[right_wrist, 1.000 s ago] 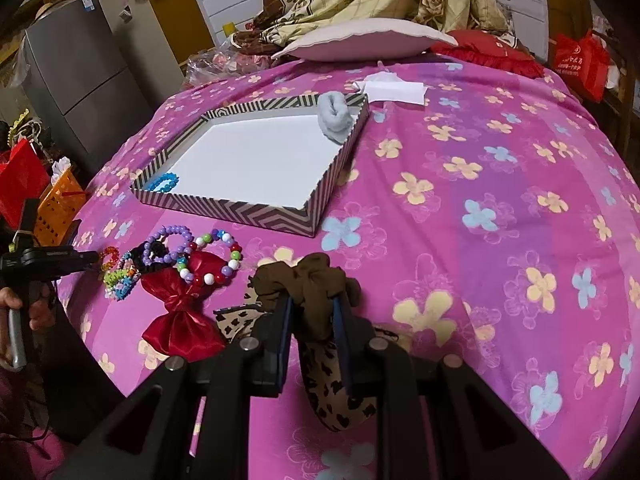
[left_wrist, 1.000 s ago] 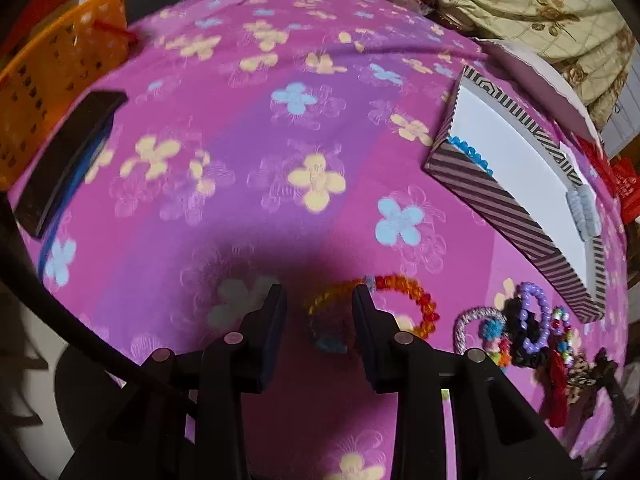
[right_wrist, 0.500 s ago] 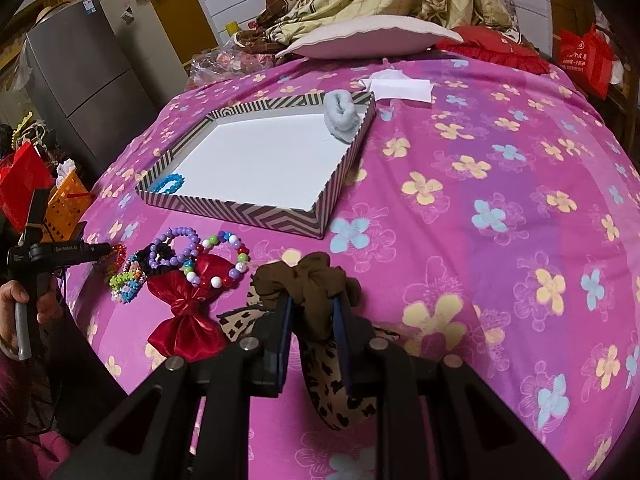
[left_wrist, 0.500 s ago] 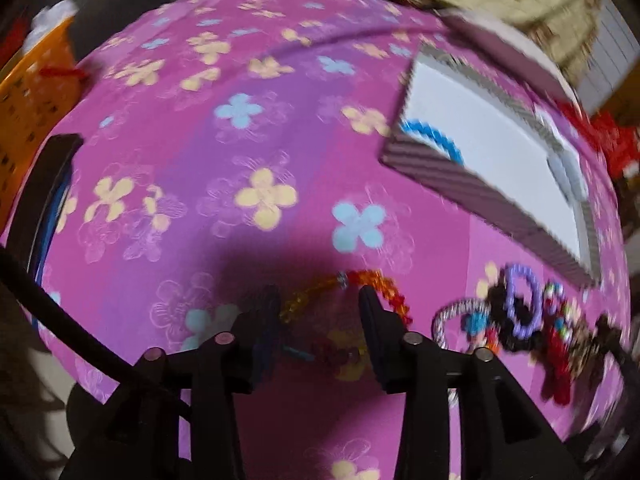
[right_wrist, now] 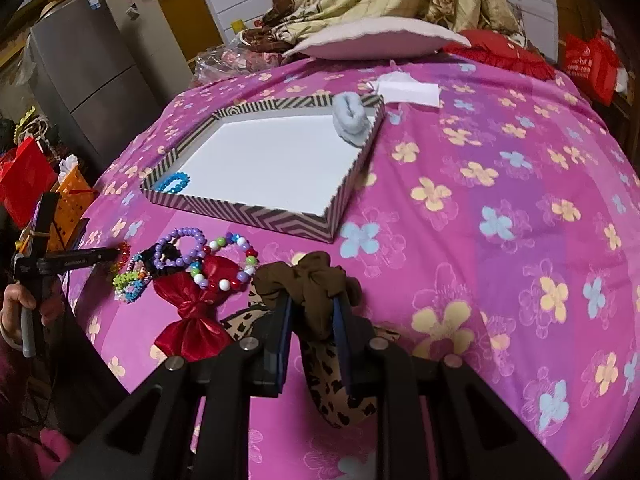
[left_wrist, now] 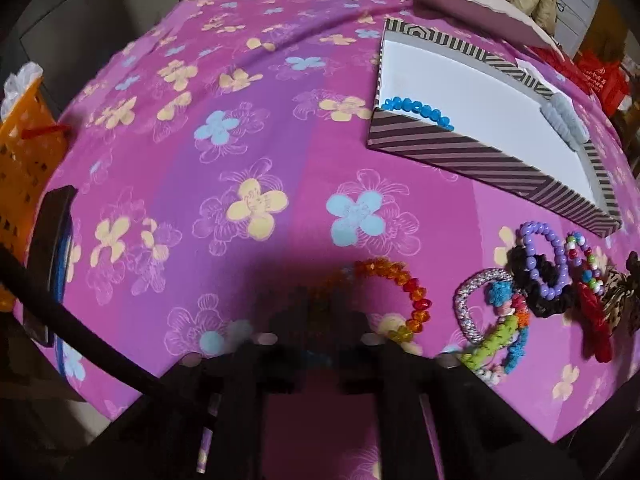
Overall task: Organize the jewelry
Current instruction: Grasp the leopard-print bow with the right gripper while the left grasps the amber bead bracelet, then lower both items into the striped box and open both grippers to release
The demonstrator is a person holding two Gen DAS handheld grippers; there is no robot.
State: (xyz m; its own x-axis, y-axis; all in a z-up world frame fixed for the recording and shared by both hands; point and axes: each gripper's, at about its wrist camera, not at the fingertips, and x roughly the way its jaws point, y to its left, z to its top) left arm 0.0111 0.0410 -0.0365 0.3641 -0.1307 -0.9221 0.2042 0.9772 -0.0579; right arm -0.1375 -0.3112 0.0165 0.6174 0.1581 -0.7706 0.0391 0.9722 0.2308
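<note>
Closing left claw (left_wrist: 316, 320) around orange bracelet (left_wrist: 396, 292) near bed edge; right claw (right_wrist: 310, 312) clamped on brown scrunchie (right_wrist: 316, 276).

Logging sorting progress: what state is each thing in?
Striped cardboard tray: open, lidless.
Blue bead bracelet: lying inside tray.
Pale blue fluffy scrunchie: inside tray.
Left gripper: jaws closing around orange bead bracelet, lying on pink flowered cloth.
Right gripper: shut on brown fabric scrunchie.
Remaining bracelets pile: loose on cloth.

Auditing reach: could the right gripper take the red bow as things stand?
Probably not yet: the right gripper is shut on the brown scrunchie. The red bow lies close beside it, a bead bracelet overlapping its top.
</note>
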